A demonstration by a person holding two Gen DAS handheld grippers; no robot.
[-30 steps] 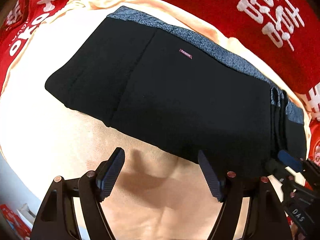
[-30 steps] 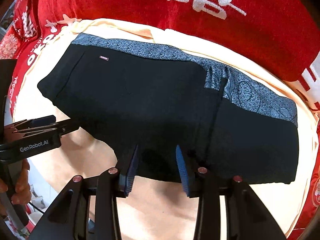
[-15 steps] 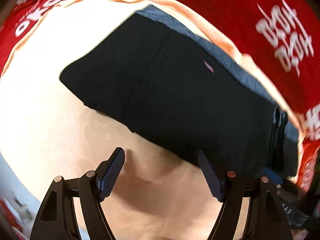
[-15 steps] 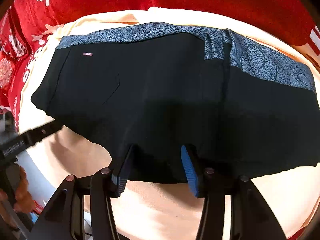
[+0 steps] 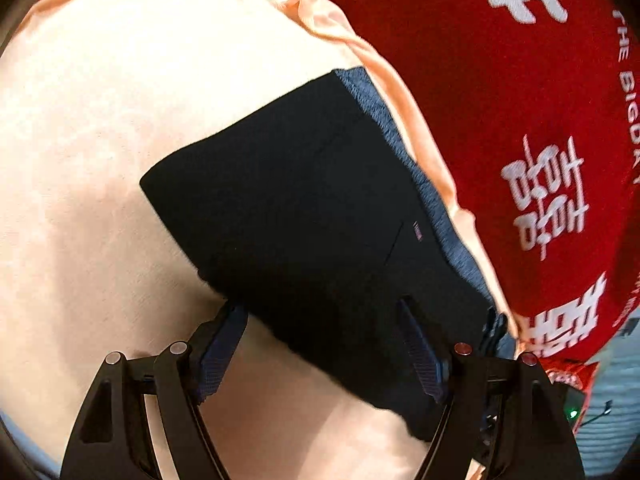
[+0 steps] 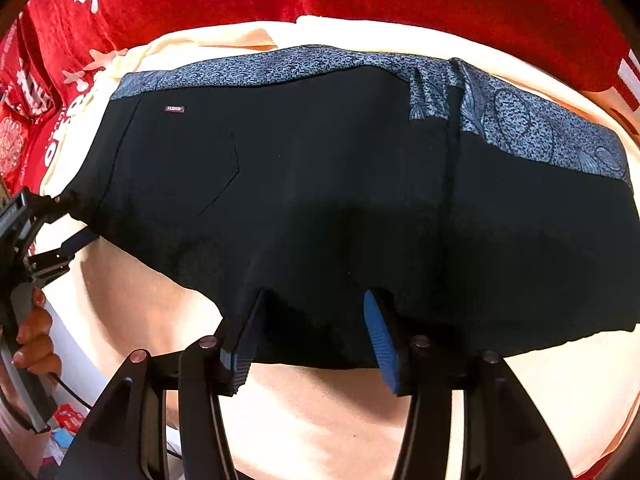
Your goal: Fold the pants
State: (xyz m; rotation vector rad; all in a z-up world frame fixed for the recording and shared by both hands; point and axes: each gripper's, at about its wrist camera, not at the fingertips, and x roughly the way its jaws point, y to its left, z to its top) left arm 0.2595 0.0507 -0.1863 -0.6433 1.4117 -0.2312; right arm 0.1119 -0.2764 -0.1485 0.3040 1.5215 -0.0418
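smooth black pants (image 6: 320, 184) with a speckled blue waistband (image 6: 520, 120) lie folded on a soft peach sheet (image 6: 320, 408). the left gripper (image 5: 320, 352) and right gripper (image 6: 312, 332) sit spread at the hem.

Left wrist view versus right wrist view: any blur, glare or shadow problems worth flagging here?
Left wrist view: slightly soft, the pants label unreadable; cream cover bright, near washed out. Right wrist view: sharper, label legible; strong fisheye bending; shadow under the pants' near edge.
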